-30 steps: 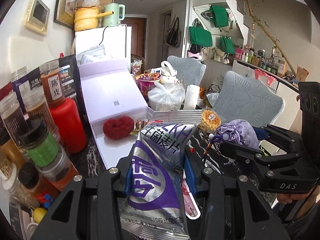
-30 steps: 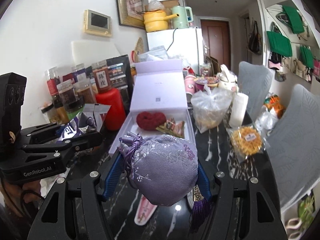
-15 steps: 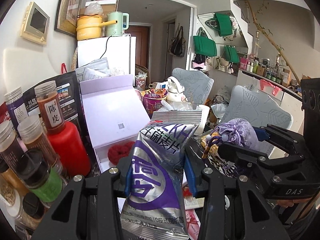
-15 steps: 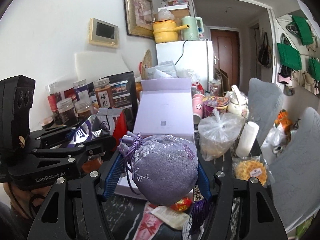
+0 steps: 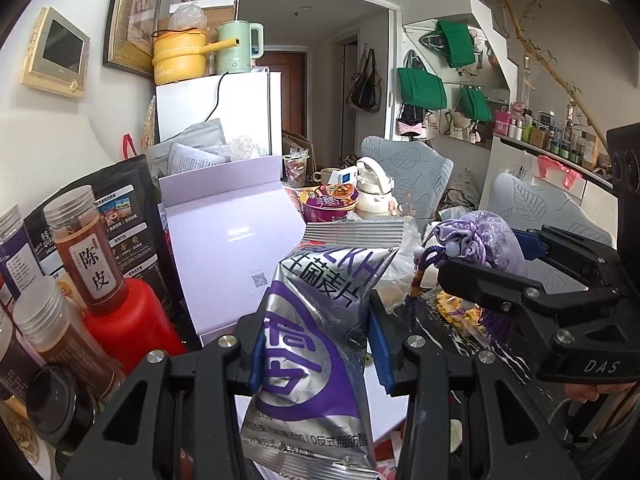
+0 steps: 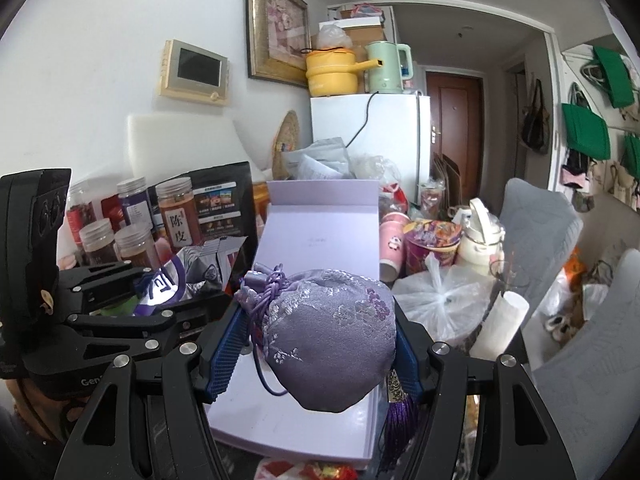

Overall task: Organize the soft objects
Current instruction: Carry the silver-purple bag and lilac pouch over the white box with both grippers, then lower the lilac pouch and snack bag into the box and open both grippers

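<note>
My left gripper (image 5: pixel 316 340) is shut on a silver and purple snack packet (image 5: pixel 320 336), held upright above the table. My right gripper (image 6: pixel 320 340) is shut on a lilac embroidered drawstring pouch (image 6: pixel 332 336) with a purple tassel (image 6: pixel 396 408). The pouch (image 5: pixel 480 240) and the right gripper (image 5: pixel 520 280) show at the right of the left wrist view. The packet (image 6: pixel 192 276) and the left gripper (image 6: pixel 116 300) show at the left of the right wrist view. An open lilac gift box (image 6: pixel 320 248) stands just ahead, lid upright; the held things hide its tray.
Jars (image 5: pixel 88 260) and a red bottle (image 5: pixel 132 324) line the left side by a black pouch bag (image 5: pixel 120 196). A clear plastic bag (image 6: pixel 440 300), a white roll (image 6: pixel 504 316), a noodle cup (image 6: pixel 432 248) and a cream kettle (image 6: pixel 480 240) crowd the right. Grey chairs (image 6: pixel 536 228) stand beyond.
Both grippers have risen and drawn back from the box with their loads. The red ball in the box tray has dropped out of sight behind the packet and pouch.
</note>
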Demonstrator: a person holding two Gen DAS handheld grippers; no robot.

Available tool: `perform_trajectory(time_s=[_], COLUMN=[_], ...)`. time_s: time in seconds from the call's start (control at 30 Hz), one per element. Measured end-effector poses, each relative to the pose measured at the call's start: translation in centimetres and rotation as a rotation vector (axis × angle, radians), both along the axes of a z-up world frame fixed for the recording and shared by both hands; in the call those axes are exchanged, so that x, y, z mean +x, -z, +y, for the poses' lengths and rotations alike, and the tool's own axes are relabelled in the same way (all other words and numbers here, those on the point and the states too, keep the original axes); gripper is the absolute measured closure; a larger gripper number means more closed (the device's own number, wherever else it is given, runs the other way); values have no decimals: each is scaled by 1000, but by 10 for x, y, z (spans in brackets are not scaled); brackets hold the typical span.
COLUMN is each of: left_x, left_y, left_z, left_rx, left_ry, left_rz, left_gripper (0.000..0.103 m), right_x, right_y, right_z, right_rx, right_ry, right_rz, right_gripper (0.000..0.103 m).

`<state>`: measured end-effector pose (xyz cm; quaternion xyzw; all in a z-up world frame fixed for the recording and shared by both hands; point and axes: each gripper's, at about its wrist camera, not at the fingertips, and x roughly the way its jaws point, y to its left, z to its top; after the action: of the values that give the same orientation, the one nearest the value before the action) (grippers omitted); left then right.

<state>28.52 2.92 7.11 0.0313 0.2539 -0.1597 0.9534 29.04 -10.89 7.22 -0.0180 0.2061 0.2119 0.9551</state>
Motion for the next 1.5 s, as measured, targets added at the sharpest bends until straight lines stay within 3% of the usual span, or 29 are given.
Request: perform_trajectory(time_s=[0.6,1.5], left_x=[61,72], left_y=[60,140], left_z=[6,6], left_rx=[48,114], left_ry=[-28,-23], left_rz=[151,390], left_gripper=[61,61], right_x=[65,72], right_y=[57,134], right_z=[9,22], right_rx=[-24,-123], right_ry=[-17,-27], right_rz=[127,319], right_gripper=[37,37])
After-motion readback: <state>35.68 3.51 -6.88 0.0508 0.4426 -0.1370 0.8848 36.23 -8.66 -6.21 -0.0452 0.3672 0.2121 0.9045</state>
